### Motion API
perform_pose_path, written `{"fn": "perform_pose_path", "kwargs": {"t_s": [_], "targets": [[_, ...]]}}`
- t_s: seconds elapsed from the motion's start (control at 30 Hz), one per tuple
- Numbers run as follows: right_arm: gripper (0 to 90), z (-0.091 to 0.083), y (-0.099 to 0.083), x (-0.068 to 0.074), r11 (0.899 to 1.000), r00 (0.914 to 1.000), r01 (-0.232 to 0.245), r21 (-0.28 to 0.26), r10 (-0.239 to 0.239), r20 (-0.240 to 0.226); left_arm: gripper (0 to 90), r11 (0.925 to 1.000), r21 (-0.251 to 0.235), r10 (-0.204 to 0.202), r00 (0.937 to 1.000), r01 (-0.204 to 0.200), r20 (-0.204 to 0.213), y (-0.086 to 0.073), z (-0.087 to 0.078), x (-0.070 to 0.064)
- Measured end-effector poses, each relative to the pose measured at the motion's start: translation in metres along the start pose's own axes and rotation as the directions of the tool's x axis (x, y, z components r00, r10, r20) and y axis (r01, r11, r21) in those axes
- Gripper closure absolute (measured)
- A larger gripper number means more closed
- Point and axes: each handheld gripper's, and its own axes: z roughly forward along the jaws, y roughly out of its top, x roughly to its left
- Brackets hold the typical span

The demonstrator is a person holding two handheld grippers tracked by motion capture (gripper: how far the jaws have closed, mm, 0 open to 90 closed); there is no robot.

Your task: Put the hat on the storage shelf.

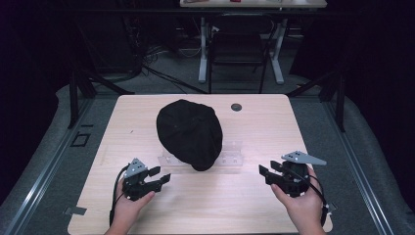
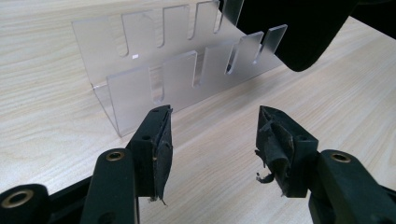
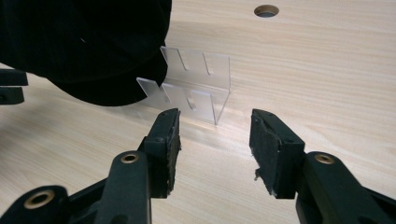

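On the wooden counter [image 1: 274, 127] a black cap [image 1: 190, 133] lies draped over a clear slotted rack [image 1: 232, 155], near the middle. Left tongs [image 1: 162, 175] and right tongs [image 1: 265, 172] sit on either side of the rack, both with jaws apart, gripping nothing and well clear of the cap.

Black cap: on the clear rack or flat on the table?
On the rack. The black cap drapes over the clear slotted rack, whose ends stick out either side; its brim overhangs the front edge.
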Motion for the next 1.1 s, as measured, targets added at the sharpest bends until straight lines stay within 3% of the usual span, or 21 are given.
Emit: {"fn": "perform_pose_path", "kwargs": {"t_s": [0.3, 0.47, 0.6, 0.77, 0.9, 1.1], "targets": [[59.9, 0.015, -0.038, -0.008, 1.0, 0.9997, 0.022, -0.019, -0.022, 0.011, 46.0, 1.0, 0.005, -0.004, 1.0, 0.004, 0.002, -0.002, 0.002, 0.001], [58.9, 0.025, -0.054, -0.015, 1.0, 0.9997, -0.026, -0.017, 0.026, -0.002, 46.0, 0.9999, 0.005, -0.01, 1.0, 0.01, 0.001, -0.003, 0.002, 0.001], [58.1, 0.035, -0.064, -0.017, 0.998, 0.9965, -0.064, 0.015, 0.065, -0.052, 46.0, 0.9997, 0.001, -0.026, 0.9995, 0.026, 0.015, -0.003, 0.003, 0.002], [56.3, 0.044, -0.074, -0.014, 0.999, 0.9973, -0.019, 0.032, 0.021, -0.07, 46.0, 0.9998, 0.011, -0.018, 0.9997, 0.018, 0.015, -0.004, 0.006, 0.001], [53.8, 0.049, -0.082, -0.014, 0.999, 0.9991, 0.017, 0.031, -0.016, -0.038, 46.0, 0.9998, 0.016, -0.013, 0.9998, 0.013, 0.016, -0.005, 0.006, 0.001], [50.5, 0.051, -0.088, -0.019, 1.0, 0.9996, -0.008, 0.009, 0.008, -0.026, 46.0, 0.9998, 0.019, -0.003, 0.9998, 0.002, 0.02, -0.005, 0.007, 0.001]]}}
